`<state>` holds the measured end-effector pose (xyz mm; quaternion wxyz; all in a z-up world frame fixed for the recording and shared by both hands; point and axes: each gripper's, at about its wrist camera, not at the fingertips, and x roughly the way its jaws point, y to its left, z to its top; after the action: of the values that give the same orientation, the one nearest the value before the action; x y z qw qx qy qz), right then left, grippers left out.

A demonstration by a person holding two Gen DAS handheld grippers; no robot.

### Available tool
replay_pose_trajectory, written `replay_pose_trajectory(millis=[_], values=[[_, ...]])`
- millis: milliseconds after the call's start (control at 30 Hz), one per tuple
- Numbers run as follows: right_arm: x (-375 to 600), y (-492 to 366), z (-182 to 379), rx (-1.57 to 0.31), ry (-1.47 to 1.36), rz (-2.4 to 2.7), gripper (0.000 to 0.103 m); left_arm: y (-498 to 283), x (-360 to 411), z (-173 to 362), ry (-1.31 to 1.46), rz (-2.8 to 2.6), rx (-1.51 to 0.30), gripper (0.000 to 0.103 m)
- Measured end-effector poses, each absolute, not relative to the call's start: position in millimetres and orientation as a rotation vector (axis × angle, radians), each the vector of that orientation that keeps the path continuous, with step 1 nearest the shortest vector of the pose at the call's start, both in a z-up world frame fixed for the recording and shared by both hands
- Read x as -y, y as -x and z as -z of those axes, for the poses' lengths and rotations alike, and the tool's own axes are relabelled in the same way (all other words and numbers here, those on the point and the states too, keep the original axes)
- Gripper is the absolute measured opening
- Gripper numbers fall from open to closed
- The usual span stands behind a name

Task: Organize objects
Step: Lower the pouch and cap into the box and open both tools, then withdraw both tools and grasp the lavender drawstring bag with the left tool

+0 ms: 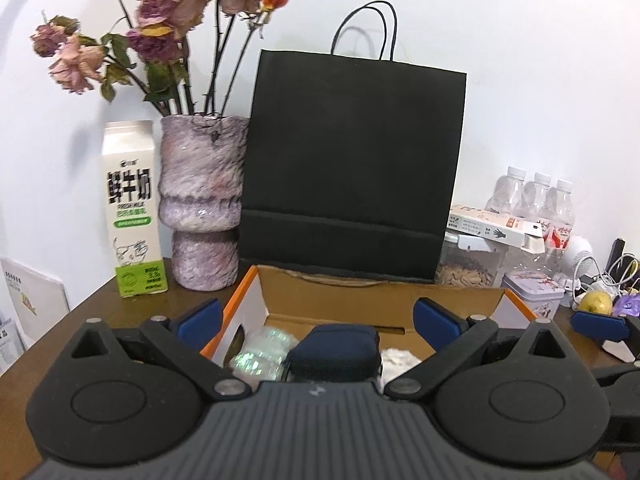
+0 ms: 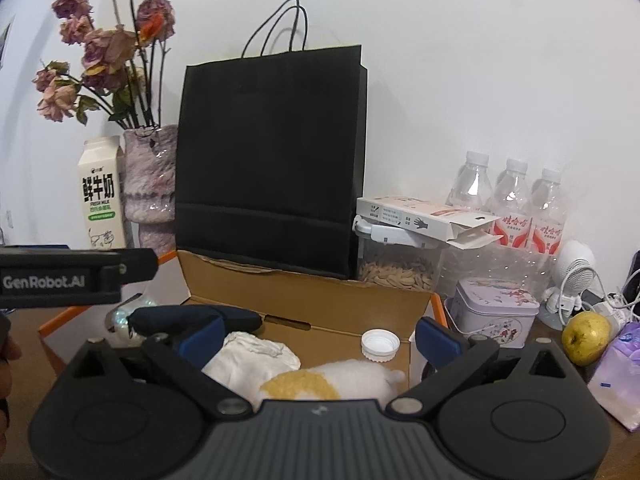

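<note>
Cardboard box (image 1: 360, 300): near wall and floor hidden behind left gripper (image 1: 318, 316) body. Dark blue pouch (image 1: 334, 354) bottom cut off by it, iridescent item (image 1: 260, 354) unidentifiable. Right view: plush toy (image 2: 340, 382) lower half hidden by right gripper (image 2: 318, 336); white cloth (image 2: 248, 360) partly covered. Seed jar (image 2: 396, 268) top under glove box (image 2: 420, 218). Small print on milk carton (image 1: 134, 208) unreadable.

The milk carton (image 1: 134, 208) reads "鲜牛奶 FRESH MILK"; the left gripper's body (image 2: 60, 278) reads "GenRobot.AI".
</note>
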<state>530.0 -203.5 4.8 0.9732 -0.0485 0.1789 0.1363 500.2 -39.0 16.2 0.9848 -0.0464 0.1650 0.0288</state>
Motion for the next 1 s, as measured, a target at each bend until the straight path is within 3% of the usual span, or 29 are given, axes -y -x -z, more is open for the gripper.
replay_pose_trajectory(millis=[800,1000], values=[[232.5,-369.3,19.7,-0.398,0.123,-0.267,0.102,-353.1,24.1,26.7,0.103,-0.025,-0.469,0.103],[237.1,-337.3,29.4,-0.414,0.126,-0.252,0.102,-332.8,32.1,14.7,0.072,0.022,-0.431,0.103]])
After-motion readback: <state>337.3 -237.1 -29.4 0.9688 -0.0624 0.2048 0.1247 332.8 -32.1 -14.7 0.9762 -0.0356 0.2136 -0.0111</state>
